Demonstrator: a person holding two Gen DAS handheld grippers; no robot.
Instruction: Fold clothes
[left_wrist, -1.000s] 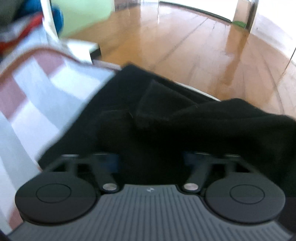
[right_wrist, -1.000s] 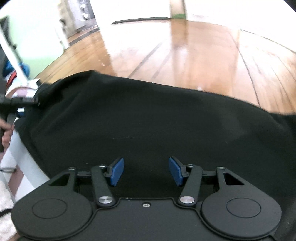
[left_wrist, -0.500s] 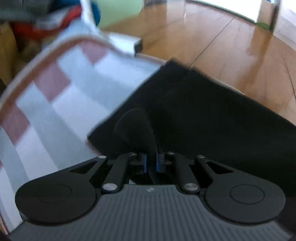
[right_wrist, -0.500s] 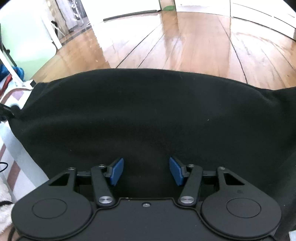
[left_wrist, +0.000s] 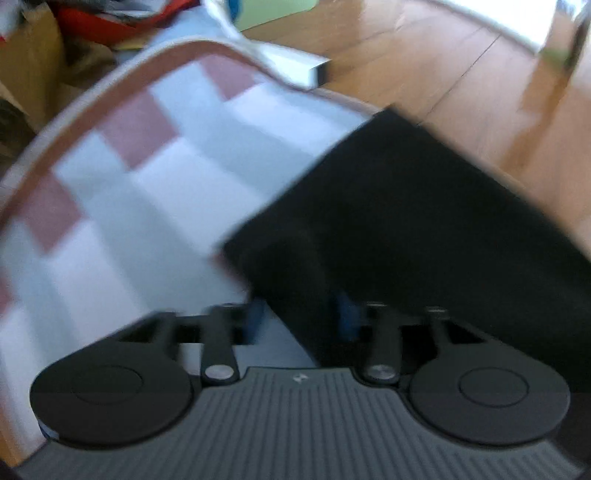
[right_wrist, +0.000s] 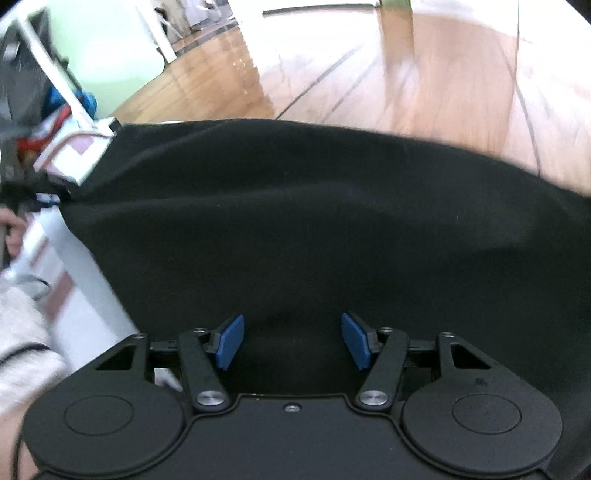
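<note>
A black garment (right_wrist: 314, 221) lies spread over a table with a white and pink checked cloth (left_wrist: 147, 192). In the left wrist view its folded corner (left_wrist: 388, 229) lies at the right, and a raised bit of black cloth sits between my left gripper's (left_wrist: 299, 317) jaws, which stand partly apart; the frame is blurred. My right gripper (right_wrist: 291, 339) is open with blue pads (right_wrist: 231, 341) wide apart, just above the garment's near edge, holding nothing.
The wooden floor (right_wrist: 369, 74) lies beyond the table's far edge. A pile of coloured clutter (left_wrist: 74, 22) sits at the far left. A white frame leg (right_wrist: 70, 85) stands at the left. A white fuzzy sleeve (right_wrist: 26, 339) shows at the lower left.
My left gripper closed on a pinch of black cloth half a second ago and has now opened partly, moving left. The right gripper stayed open over the garment.
</note>
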